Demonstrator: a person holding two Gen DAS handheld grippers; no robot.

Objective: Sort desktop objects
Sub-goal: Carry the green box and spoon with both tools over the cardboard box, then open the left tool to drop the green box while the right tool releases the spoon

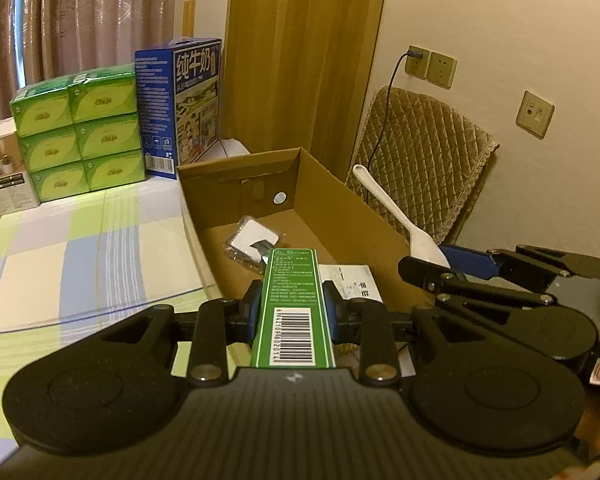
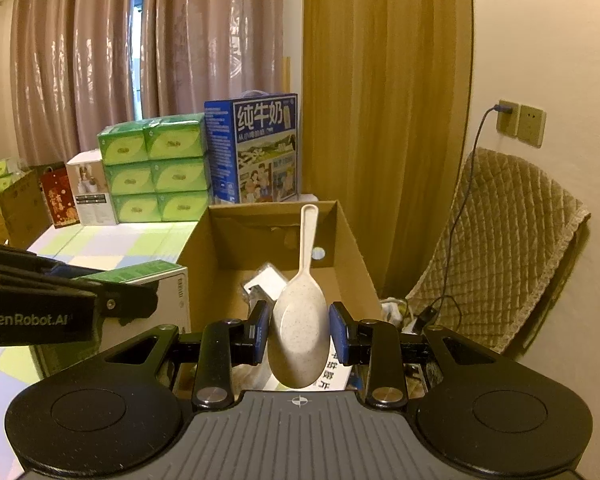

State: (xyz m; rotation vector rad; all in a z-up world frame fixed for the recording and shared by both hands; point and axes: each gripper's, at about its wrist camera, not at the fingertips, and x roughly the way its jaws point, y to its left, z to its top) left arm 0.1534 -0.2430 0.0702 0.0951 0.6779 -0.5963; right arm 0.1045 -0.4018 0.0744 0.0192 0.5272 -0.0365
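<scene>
My left gripper (image 1: 292, 304) is shut on a slim green box with a barcode (image 1: 294, 312), held over the near end of an open cardboard box (image 1: 340, 200). My right gripper (image 2: 299, 330) is shut on the bowl of a white speckled rice spoon (image 2: 300, 332), handle pointing away, over the same cardboard box (image 2: 352, 248). The spoon (image 1: 396, 216) and right gripper (image 1: 480, 264) show at the right of the left wrist view. The left gripper (image 2: 40, 300) with the green box (image 2: 140, 272) shows at the left of the right wrist view. Inside the cardboard box lie a clear plastic packet (image 1: 252, 244) and a white paper (image 1: 352, 280).
A checked green, blue and white tablecloth (image 1: 60, 264) covers the table. At the back stand stacked green tissue packs (image 1: 80, 128), a blue milk carton (image 1: 180, 108) and a white box (image 1: 4, 176). A quilted chair (image 1: 424, 160) and a cable (image 1: 384, 120) stand right of the box.
</scene>
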